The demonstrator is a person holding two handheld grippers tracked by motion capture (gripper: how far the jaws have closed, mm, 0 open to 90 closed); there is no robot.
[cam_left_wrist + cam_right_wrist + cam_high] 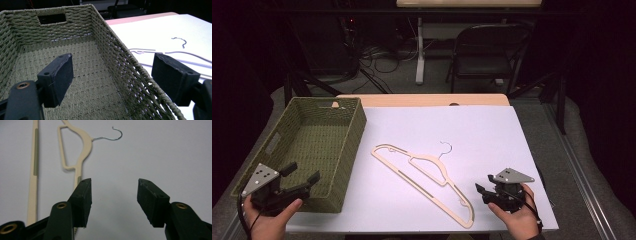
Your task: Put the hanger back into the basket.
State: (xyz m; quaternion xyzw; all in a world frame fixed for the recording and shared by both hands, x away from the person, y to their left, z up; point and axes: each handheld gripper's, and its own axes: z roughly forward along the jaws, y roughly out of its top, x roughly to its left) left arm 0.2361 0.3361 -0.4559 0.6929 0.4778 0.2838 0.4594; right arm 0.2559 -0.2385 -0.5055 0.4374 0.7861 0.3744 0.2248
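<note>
A cream plastic hanger [432, 161] with a metal hook [445, 148] lies flat and slantwise on the white sheet [472, 125]. My right gripper [484, 184] is held just right of the hanger's near end, open and empty. In the right gripper view, its jaws [115, 185] point along the sheet, with the hanger [85, 142] ahead and to the left. My left gripper [303, 173] hovers open over the near right corner of the green woven basket [357, 135]. In the left gripper view, the open jaws [113, 60] straddle the basket's right wall [112, 45], and the hanger [175, 53] lies beyond it.
The basket stands at the table's left and nothing lies inside it. The white sheet covers most of the wooden table [422, 100]. A folding chair [489, 50] and cables stand on the floor beyond the far edge.
</note>
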